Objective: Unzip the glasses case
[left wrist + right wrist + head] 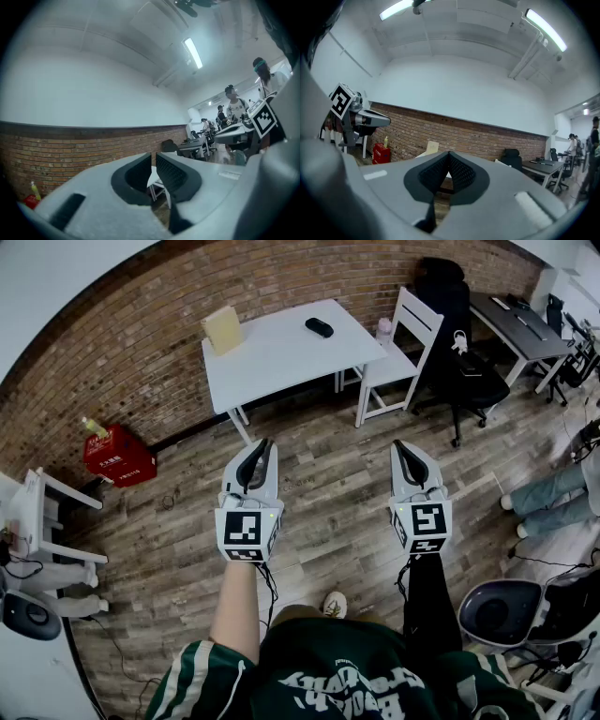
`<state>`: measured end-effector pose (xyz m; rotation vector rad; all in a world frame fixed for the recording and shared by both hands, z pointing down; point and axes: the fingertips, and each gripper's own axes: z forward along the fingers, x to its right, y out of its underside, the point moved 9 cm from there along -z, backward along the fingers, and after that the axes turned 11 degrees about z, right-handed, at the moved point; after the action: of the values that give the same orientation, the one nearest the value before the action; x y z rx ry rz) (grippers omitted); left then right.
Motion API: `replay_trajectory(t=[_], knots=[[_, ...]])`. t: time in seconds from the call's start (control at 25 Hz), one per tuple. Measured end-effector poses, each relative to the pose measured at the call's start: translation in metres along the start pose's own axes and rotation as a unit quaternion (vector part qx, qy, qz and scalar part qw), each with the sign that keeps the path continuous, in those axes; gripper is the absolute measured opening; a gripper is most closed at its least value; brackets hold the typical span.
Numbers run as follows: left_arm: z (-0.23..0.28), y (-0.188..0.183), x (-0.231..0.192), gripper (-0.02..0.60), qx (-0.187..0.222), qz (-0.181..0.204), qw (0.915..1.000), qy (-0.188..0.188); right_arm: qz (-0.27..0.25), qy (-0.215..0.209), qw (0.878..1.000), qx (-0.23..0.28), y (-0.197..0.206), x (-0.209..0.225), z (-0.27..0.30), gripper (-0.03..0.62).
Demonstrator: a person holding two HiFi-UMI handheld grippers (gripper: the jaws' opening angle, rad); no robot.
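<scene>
Red shows first at the far left, where a box [119, 456] sits on the wood-plank floor [328, 474] against the brick wall [141, 343], with a small bottle [93, 427] on top of it. Further right stands a white surface [281, 357] carrying a tan card-like block [223, 329] near its left end and the glasses case [319, 327] – dark, oblong, lying flat towards the far right corner; it is too small to tell how its zip stands. The case lies well apart from both grippers, which are held out level over the floor in front of the person. The left gripper [265, 444] has its fingers [174, 174] drawn almost together, only a sliver of light between the ribbed pads, and they hold nothing. The right gripper [398, 443] is beside it at about the same height, its fingers [461, 174] closed tip to tip and likewise holding nothing. Each gripper carries a cube with square markers at the end nearest the person. Right of the surface a white chair [405, 348] stands just beside it, with a pale pink bottle [383, 330] on the edge nearest the surface. Beyond that comes a black office chair [464, 362], then a grey desk [520, 326] – and at the right edge the legs of a seated person [553, 498].
</scene>
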<state>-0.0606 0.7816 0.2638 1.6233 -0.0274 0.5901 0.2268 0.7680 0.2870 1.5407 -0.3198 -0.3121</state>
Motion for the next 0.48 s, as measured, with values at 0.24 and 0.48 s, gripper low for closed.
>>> replay_trajectory(t=[0.24, 0.48], knots=[[-0.0051, -0.0001, 0.0045, 0.028, 0.007, 0.0, 1.0, -0.001, -0.001, -0.008, 1.0, 0.001, 0.0025, -0.0037, -0.0055, 0.014], [-0.0068, -0.0039, 0.0057, 0.028, 0.012, -0.001, 0.9999, 0.003, 0.001, -0.003, 1.0, 0.005, 0.0009, -0.0029, -0.0098, 0.014]])
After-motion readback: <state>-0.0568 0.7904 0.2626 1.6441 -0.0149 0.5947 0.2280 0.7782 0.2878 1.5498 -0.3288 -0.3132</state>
